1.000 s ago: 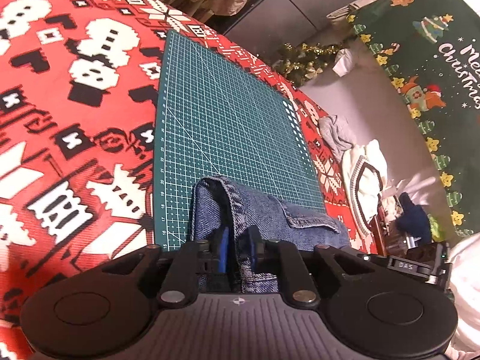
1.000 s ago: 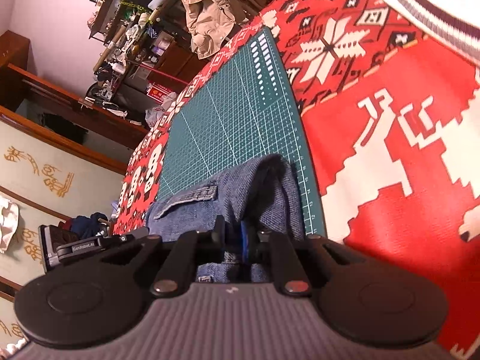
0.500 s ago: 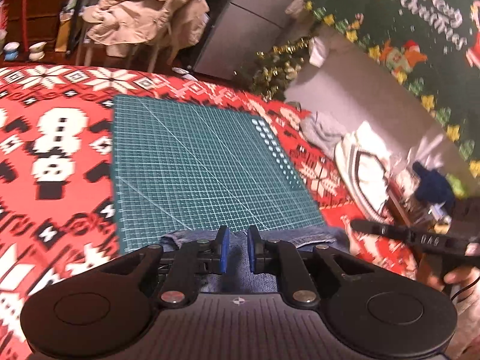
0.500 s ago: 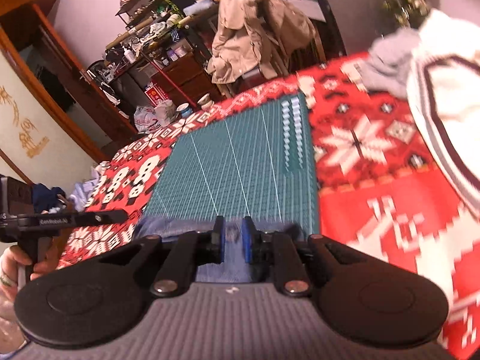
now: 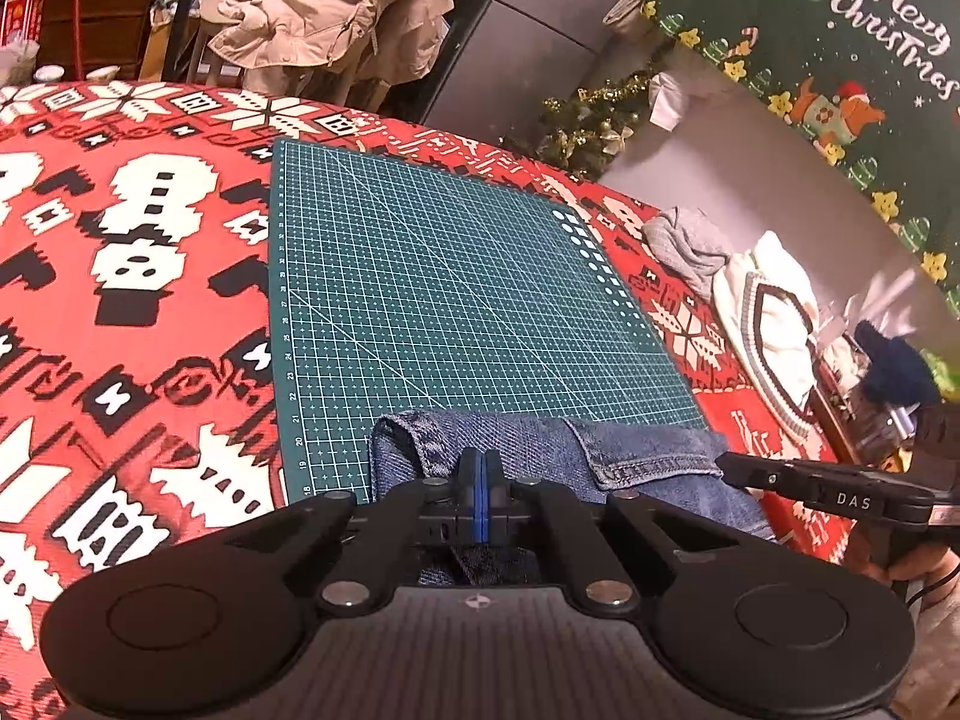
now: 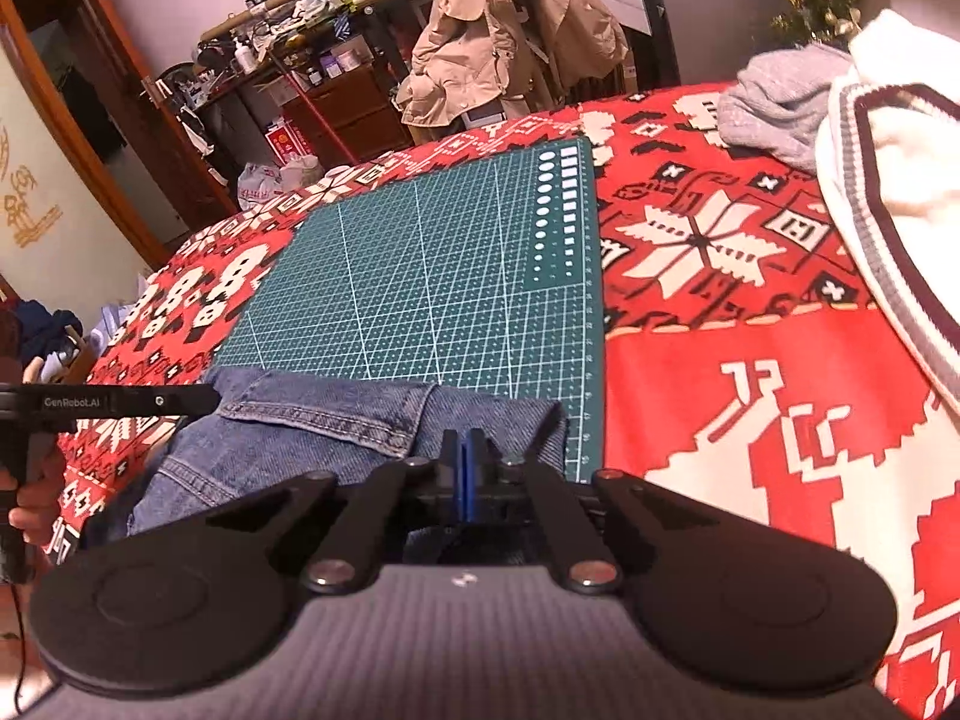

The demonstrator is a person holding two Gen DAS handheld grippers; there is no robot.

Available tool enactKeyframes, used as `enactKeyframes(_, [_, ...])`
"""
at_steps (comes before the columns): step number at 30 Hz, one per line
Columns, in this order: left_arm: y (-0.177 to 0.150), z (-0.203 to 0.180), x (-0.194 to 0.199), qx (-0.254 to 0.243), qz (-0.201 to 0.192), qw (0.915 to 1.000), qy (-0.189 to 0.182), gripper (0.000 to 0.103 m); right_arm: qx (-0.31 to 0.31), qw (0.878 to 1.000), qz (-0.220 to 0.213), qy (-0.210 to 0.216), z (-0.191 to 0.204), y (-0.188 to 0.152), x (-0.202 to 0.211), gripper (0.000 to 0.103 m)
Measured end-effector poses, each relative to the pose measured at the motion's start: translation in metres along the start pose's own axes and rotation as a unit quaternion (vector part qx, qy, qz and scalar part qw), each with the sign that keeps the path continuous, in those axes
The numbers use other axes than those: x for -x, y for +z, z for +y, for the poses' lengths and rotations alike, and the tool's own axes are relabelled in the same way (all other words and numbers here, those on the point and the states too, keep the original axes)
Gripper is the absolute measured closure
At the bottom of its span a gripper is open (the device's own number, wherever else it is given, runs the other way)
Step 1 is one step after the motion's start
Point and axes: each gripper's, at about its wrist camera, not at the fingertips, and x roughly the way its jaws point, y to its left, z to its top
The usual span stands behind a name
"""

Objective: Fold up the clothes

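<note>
Evidently both tools clenched at the denim's near edge.
Left tool (image 5: 479, 471) and right tool (image 6: 462, 450) show pads (image 5: 469, 468) together ahead of the denim garment (image 5: 540, 450); grip possibly empty, so the fold could drop.

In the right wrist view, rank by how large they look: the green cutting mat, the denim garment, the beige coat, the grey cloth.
1. Green cutting mat
2. Denim garment, though nearness to the camera enlarges it
3. Beige coat
4. Grey cloth

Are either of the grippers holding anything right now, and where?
It cannot be told: both grippers, left and right, are shut over the denim garment.
</note>
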Motion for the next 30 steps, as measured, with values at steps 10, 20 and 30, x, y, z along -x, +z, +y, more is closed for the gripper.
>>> enactKeyframes(10, [0.022,-0.004,-0.004,-0.019,-0.011,0.9997,0.013,0.1,0.018,0.999,-0.028,-0.02,0.014,0.019,0.013,0.099])
enactKeyframes(20, [0.01,0.011,0.006,-0.024,-0.01,0.9994,0.024,0.101,0.005,0.998,-0.005,-0.056,-0.007,0.003,0.001,0.101])
enactKeyframes(30, [0.019,-0.031,0.017,-0.03,-0.025,0.9977,-0.055,0.102,0.034,0.999,-0.034,0.011,0.033,0.02,0.023,0.1])
